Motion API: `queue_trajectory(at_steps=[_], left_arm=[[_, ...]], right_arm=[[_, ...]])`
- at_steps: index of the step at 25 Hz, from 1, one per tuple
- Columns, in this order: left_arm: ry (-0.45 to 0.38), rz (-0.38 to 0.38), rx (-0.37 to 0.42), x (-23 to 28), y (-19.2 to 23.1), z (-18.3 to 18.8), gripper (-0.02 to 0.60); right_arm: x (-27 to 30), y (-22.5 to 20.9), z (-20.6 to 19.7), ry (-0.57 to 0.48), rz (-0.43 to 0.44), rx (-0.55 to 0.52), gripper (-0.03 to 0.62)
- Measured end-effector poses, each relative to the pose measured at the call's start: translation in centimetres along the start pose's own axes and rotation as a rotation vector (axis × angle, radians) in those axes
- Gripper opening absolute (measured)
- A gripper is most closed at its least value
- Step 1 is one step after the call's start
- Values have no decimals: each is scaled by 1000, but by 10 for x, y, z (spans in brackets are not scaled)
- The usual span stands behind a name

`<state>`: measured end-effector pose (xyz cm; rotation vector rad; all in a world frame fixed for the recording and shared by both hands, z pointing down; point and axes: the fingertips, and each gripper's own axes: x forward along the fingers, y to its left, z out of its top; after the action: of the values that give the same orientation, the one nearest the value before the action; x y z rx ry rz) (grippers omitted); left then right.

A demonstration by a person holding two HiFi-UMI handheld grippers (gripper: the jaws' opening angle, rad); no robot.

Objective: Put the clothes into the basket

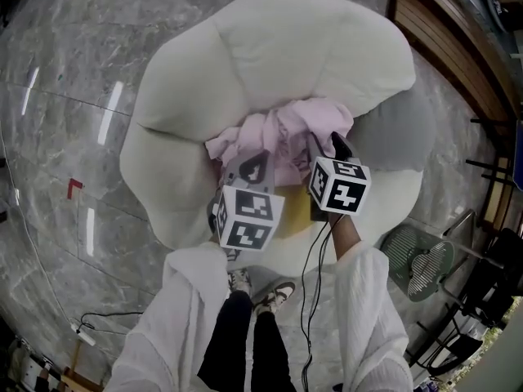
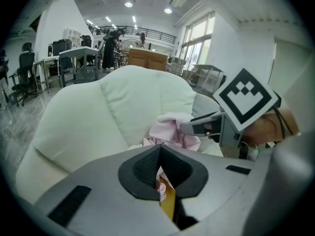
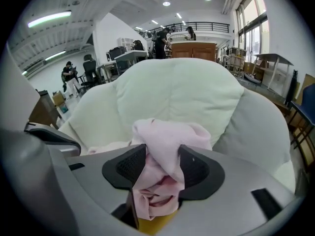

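2 grippers | left gripper (image 2: 160,168) jaws clenched | right gripper (image 3: 162,170) jaws spread, pink clothes (image 3: 170,132) between them | white beanbag (image 1: 310,47) beneath

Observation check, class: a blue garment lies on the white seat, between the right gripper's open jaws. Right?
The colour is wrong: the right gripper view shows a pink garment lying on the white seat, between the open jaws of the right gripper.

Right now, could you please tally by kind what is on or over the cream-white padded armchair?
Crumpled pale pink cloth garment: 1
Soft grey cushion: 1
Partly hidden yellow item: 1
Grey hand-held two-jaw tools, left gripper and right gripper: 2
Total: 5
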<state>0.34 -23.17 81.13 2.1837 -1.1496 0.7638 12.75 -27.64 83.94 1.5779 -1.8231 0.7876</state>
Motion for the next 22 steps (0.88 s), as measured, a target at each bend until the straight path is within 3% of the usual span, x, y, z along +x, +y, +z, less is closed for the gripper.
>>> queue_trajectory(at_steps=[10,14,22], left_arm=[[14,18,-28,-12,17,-14,-3],[10,6,-33,-15,12,-15,-3],[24,21,-20,-19,13,-24,-3]], right_arm=[[20,-2,-3,25,-44,-7,190],[22,-9,-11,47,-80,-35,94],[8,-13,-8,38,-90,-46,40]])
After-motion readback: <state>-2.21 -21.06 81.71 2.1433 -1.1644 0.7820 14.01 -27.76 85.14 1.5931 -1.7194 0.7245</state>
